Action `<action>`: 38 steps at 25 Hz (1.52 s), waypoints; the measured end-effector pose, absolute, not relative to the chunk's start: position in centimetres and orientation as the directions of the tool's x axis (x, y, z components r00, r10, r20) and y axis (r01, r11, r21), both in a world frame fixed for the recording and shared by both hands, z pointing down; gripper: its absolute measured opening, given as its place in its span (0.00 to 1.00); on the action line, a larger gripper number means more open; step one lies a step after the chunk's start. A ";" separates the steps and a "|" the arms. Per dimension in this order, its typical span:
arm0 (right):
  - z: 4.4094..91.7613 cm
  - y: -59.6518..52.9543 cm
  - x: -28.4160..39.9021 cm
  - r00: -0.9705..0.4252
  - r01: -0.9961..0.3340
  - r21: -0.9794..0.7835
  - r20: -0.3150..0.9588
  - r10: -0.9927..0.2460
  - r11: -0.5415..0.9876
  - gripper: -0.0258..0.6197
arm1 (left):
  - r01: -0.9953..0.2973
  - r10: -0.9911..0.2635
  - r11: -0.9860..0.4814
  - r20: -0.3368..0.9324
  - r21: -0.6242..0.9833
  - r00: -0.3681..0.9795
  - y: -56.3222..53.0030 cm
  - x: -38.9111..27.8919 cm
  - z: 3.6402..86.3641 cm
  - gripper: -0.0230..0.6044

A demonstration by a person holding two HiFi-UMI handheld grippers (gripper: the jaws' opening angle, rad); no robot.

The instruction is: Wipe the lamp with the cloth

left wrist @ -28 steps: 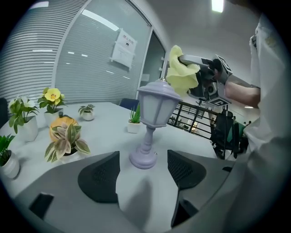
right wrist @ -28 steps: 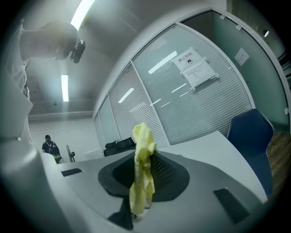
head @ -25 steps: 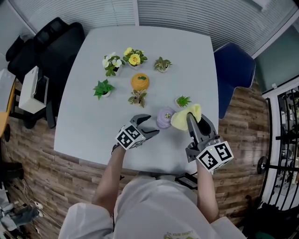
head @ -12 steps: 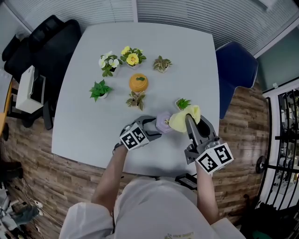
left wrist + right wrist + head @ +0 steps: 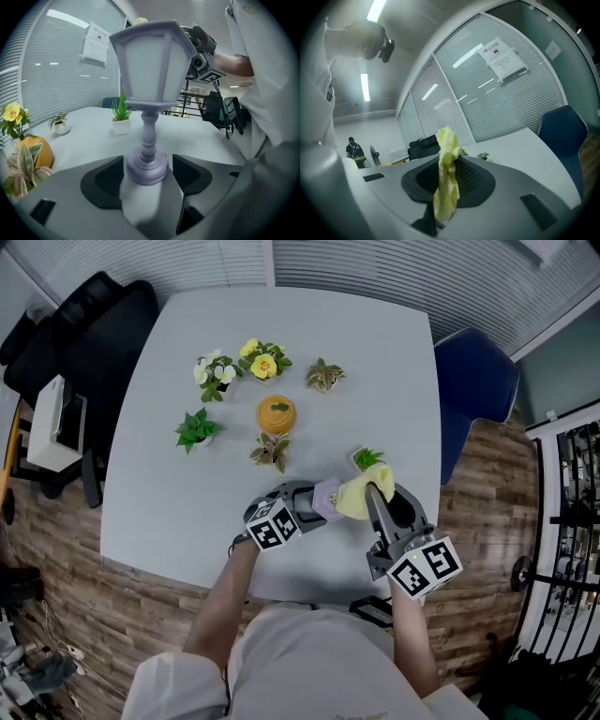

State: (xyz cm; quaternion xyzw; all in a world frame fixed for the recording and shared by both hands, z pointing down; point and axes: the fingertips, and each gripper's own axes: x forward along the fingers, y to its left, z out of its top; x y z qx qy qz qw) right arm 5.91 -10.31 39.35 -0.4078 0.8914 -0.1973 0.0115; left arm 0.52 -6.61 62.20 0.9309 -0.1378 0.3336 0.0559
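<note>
Lamp is smooth matt lilac plastic with frosted white panels; cloth is soft, crumpled yellow fabric. Left claw and right claw are matt grey plastic with black rubbery pads. Desk is smooth matt grey, floor wood planks.

A second ago my left gripper sat apart from the lamp, off to its left; now it has slid in so its jaws stand on either side of the lamp's base, close against it with a thin gap on one side. The cloth pinched in my right gripper has shifted in over the lamp's top.
</note>
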 end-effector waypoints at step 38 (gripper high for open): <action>43.3 -10.0 2.9 -0.714 -0.699 -0.336 0.266 -0.648 0.631 0.15 | -0.284 -0.236 -0.958 0.688 -0.046 0.686 -6.9 0.8 63.2 0.52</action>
